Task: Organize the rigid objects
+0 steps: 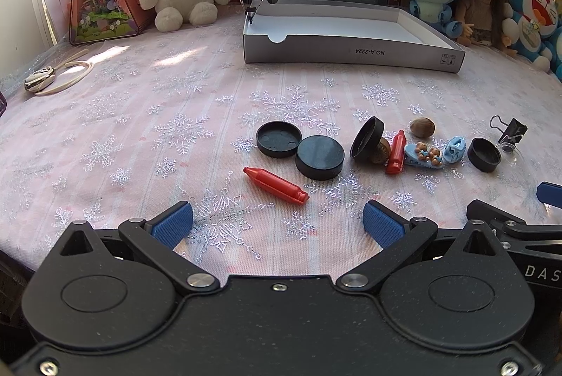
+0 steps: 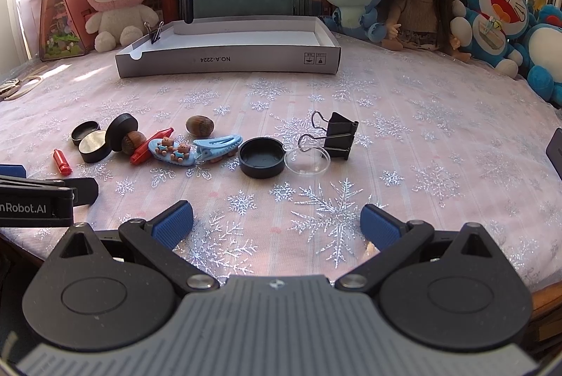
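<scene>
- Foreground, both views: the left tool and the right tool sit low at the bottom of the frame, each with its blue pads spread wide and nothing between them, poised just above the snowflake-patterned bench.
- Just ahead of the left tool, centre of the frame, lies a red crayon-shaped piece, apart from the rest and the nearest item to it.
- Mid-frame, a loose row: two black caps, one open side up and one closed side up, touching; a third cap propped on edge against a nut; a second red piece; two blue hair clips; a further nut.
- Right of centre in the right view: a black cap, a clear round lid and a black binder clip, closely grouped.
- Far side, upper middle: an open grey cardboard box, empty apart from a small clip on its left wall.
- By appearances sorting has barely begun; the next move likely calls for a tool to close on a nearby piece and carry it to the box.
</scene>
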A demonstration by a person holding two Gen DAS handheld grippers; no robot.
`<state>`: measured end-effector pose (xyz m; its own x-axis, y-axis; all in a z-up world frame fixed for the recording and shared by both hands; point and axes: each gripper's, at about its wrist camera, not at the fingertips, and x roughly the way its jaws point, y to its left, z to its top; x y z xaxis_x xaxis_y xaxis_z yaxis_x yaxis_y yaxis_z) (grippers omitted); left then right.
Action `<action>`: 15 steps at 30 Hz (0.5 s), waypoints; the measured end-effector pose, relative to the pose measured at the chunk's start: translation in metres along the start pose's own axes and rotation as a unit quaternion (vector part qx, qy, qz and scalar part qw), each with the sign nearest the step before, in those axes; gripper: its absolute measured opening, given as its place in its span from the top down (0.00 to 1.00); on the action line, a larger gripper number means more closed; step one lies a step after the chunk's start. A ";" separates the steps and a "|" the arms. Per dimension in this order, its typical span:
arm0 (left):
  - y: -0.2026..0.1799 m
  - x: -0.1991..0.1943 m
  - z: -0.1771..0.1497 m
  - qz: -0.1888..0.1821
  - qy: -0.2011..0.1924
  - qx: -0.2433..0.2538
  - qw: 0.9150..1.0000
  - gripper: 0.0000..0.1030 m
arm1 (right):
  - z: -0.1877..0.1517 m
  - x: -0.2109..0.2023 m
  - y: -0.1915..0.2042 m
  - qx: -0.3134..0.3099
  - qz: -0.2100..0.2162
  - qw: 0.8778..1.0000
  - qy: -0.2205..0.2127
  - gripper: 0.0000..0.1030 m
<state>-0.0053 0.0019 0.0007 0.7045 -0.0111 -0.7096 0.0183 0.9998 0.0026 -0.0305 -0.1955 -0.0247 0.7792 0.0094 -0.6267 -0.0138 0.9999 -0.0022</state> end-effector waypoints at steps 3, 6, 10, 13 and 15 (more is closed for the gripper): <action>0.002 -0.002 -0.002 -0.006 -0.011 0.006 1.000 0.00 | -0.002 -0.001 -0.003 -0.005 0.007 1.000 -0.008 0.00; 0.004 -0.002 -0.003 -0.009 -0.018 0.009 1.000 0.00 | -0.003 -0.001 -0.004 -0.009 0.010 1.000 -0.015 0.00; 0.004 -0.001 -0.006 -0.004 -0.033 0.004 0.999 0.00 | -0.010 -0.001 -0.001 -0.006 0.005 0.999 -0.042 0.00; 0.004 0.000 -0.008 0.001 -0.042 0.000 0.999 0.00 | -0.013 -0.001 0.000 -0.003 0.002 0.999 -0.053 0.00; 0.005 0.000 -0.010 0.002 -0.047 -0.004 0.999 0.00 | -0.014 0.000 -0.001 -0.002 0.005 0.998 -0.058 0.00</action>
<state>-0.0122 0.0067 -0.0058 0.7685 -0.0083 -0.6398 0.0105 0.9999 -0.0003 -0.0395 -0.1964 -0.0354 0.8460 0.0200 -0.5327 -0.0238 0.9997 -0.0003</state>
